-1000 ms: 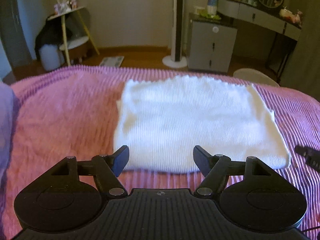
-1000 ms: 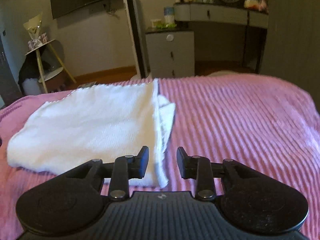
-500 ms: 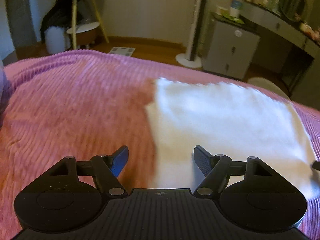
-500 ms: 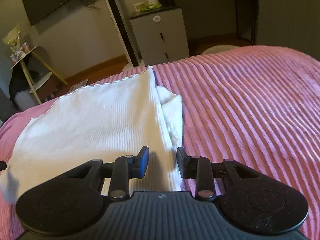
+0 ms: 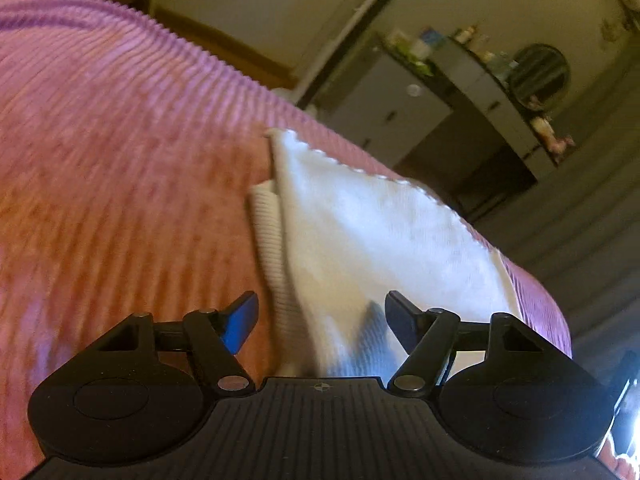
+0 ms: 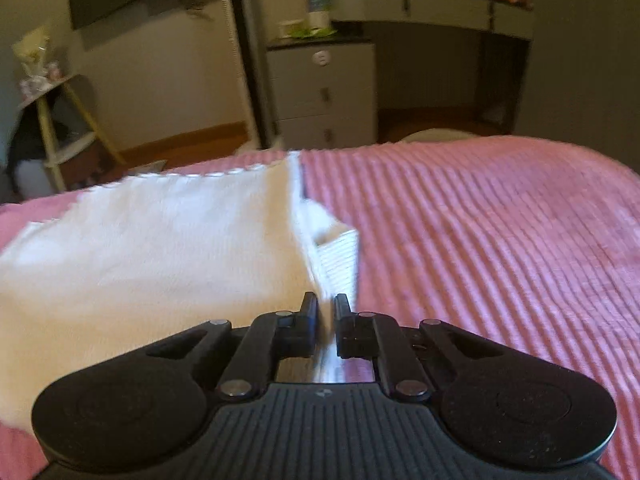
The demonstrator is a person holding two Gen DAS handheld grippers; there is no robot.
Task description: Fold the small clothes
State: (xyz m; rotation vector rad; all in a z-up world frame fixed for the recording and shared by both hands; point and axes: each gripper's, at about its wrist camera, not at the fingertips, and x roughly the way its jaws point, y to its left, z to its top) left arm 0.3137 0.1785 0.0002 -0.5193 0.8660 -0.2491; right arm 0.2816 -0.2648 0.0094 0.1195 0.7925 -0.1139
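White knit garment [image 6: 152, 248] lies flat on the pink ribbed bedspread [image 6: 500, 240], partly folded, a sleeve layer peeking from each side edge. Right gripper [image 6: 326, 320]: fingers nearly closed, pinching the near right corner of the cloth, likely to lift it for the next fold. Left gripper [image 5: 320, 320]: fingers spread wide, straddling the garment's [image 5: 380, 236] near left corner; cloth sits between them, ungripped. Probably lining up a matching pinch. View tilted, blurred.

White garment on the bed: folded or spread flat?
Folded at least once: the white garment lies doubled on the pink bedspread, a ribbed under-layer sticking out at its edges.
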